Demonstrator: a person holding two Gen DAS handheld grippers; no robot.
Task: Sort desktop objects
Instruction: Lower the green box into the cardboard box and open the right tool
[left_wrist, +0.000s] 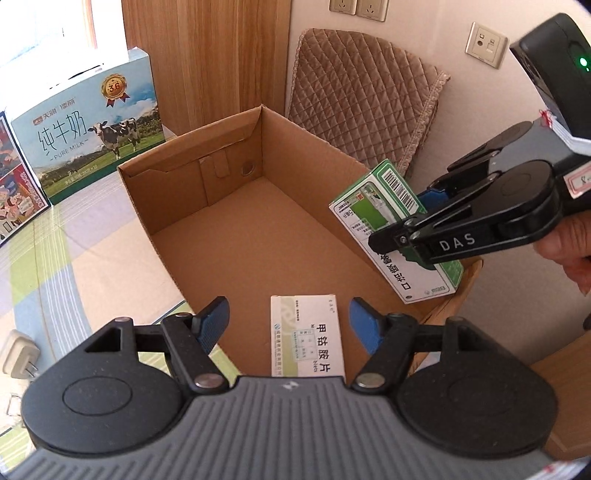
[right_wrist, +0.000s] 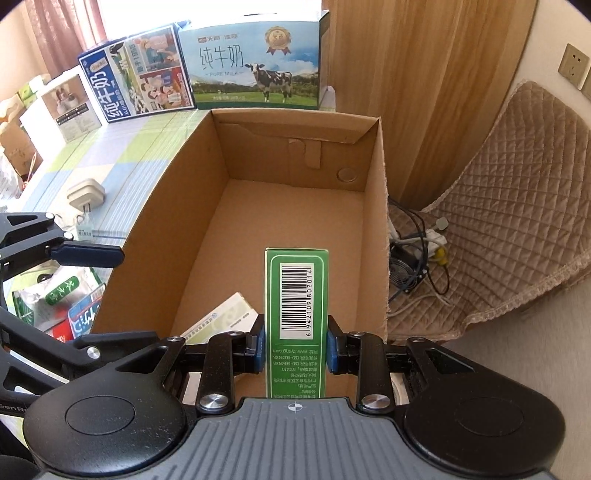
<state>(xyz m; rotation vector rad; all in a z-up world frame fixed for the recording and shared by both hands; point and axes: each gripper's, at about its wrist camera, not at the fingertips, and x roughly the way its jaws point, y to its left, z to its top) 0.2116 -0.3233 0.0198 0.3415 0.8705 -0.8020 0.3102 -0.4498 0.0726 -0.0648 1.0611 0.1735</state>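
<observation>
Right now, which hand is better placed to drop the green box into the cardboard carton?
Right. The right gripper already clamps the green box above the cardboard carton; the left gripper hangs open, holding nothing.

Cardboard box (right_wrist: 373, 221) floor lies mostly bare beyond the white carton (left_wrist: 306, 334).

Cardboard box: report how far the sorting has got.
Done: one white medicine box lies inside the cardboard box. In hand: the right gripper holds a green box over it; the left gripper is open, empty. Left: packets and a charger outside.
</observation>
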